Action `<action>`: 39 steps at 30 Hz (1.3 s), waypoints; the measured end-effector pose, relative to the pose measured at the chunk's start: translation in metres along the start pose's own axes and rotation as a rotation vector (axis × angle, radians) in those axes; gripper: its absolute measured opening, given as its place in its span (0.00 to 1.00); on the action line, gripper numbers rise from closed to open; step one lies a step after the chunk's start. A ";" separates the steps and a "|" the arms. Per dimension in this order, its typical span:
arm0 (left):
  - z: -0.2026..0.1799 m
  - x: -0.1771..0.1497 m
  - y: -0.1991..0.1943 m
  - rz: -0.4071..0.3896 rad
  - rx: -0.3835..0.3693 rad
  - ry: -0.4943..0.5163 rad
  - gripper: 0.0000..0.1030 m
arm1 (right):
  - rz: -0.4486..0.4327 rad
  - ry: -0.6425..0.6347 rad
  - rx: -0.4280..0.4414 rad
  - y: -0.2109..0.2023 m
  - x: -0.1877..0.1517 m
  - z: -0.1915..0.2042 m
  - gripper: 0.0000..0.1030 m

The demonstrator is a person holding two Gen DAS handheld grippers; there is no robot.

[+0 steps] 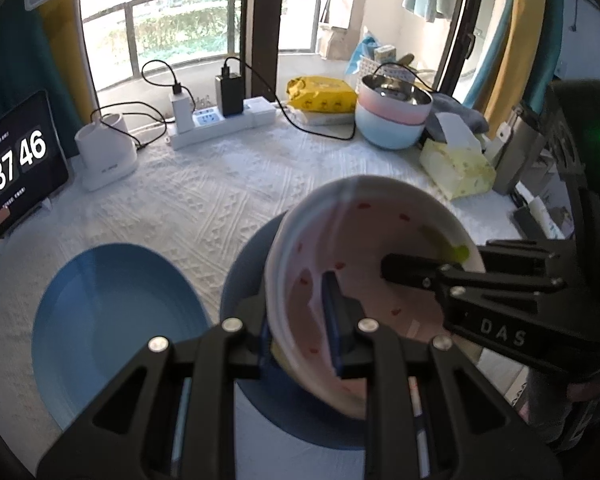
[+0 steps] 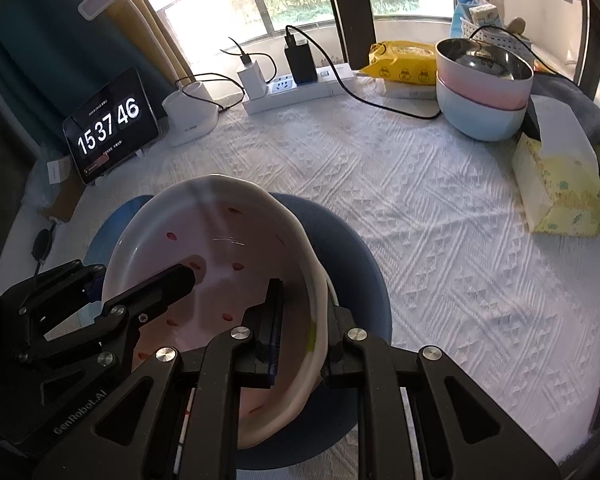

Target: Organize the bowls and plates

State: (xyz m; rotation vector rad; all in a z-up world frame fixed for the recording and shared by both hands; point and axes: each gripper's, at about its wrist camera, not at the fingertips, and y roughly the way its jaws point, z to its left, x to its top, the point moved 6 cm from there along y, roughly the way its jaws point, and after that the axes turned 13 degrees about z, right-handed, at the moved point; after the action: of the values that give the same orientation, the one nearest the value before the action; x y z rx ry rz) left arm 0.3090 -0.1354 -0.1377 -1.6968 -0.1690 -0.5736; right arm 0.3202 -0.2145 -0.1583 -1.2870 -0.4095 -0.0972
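I have the pink bowl (image 1: pixel 372 280) pinched by its rim from both sides: my left gripper (image 1: pixel 300 320) is clamped on the near-left wall, my right gripper (image 2: pixel 300 320) on the opposite wall, one finger inside and one outside each time. Two grips keep it level, since its shape is wide and slippery. It hangs just above the dark blue plate (image 2: pixel 352 248), where I judge it belongs. The light blue plate (image 1: pixel 112 320) lies beside that, and the stacked bowls (image 2: pixel 484 88) wait well apart by the window.
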 end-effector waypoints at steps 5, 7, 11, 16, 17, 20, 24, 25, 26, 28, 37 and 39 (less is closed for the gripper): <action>-0.001 -0.004 0.005 0.012 0.005 0.013 0.22 | 0.008 0.003 -0.005 0.003 -0.004 -0.002 0.16; -0.001 -0.005 0.006 0.016 0.007 0.013 0.22 | 0.015 0.001 -0.009 0.005 -0.005 -0.002 0.16; -0.001 -0.004 0.008 0.014 0.012 0.019 0.22 | 0.021 0.002 -0.009 0.006 -0.006 -0.002 0.16; 0.001 -0.004 0.010 0.020 0.004 0.011 0.22 | 0.024 -0.005 -0.016 0.007 -0.005 -0.001 0.16; 0.002 -0.004 0.010 0.021 0.002 0.011 0.23 | 0.025 -0.005 -0.018 0.007 -0.005 -0.001 0.16; 0.002 -0.004 0.010 0.021 -0.005 0.011 0.23 | 0.028 -0.006 -0.029 0.007 -0.005 -0.001 0.16; 0.003 -0.004 0.010 0.022 -0.012 0.009 0.23 | 0.028 -0.019 -0.050 0.006 -0.006 0.002 0.16; 0.003 -0.004 0.010 0.023 -0.013 0.009 0.23 | 0.027 -0.022 -0.055 0.006 -0.006 0.003 0.16; 0.003 -0.004 0.010 0.024 -0.015 0.008 0.23 | 0.026 -0.024 -0.061 0.005 -0.007 0.003 0.16; 0.003 -0.004 0.010 0.024 -0.017 0.009 0.23 | 0.024 -0.030 -0.077 0.004 -0.008 0.005 0.17; 0.003 -0.006 0.011 0.025 -0.031 0.017 0.23 | 0.029 -0.069 -0.116 0.002 -0.007 0.013 0.30; 0.003 -0.006 0.011 0.025 -0.035 0.017 0.23 | 0.033 -0.069 -0.118 0.002 -0.007 0.012 0.30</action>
State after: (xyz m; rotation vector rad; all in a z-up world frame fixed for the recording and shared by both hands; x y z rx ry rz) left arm 0.3093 -0.1334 -0.1506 -1.7250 -0.1256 -0.5751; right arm 0.3118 -0.2034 -0.1598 -1.4160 -0.4464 -0.0494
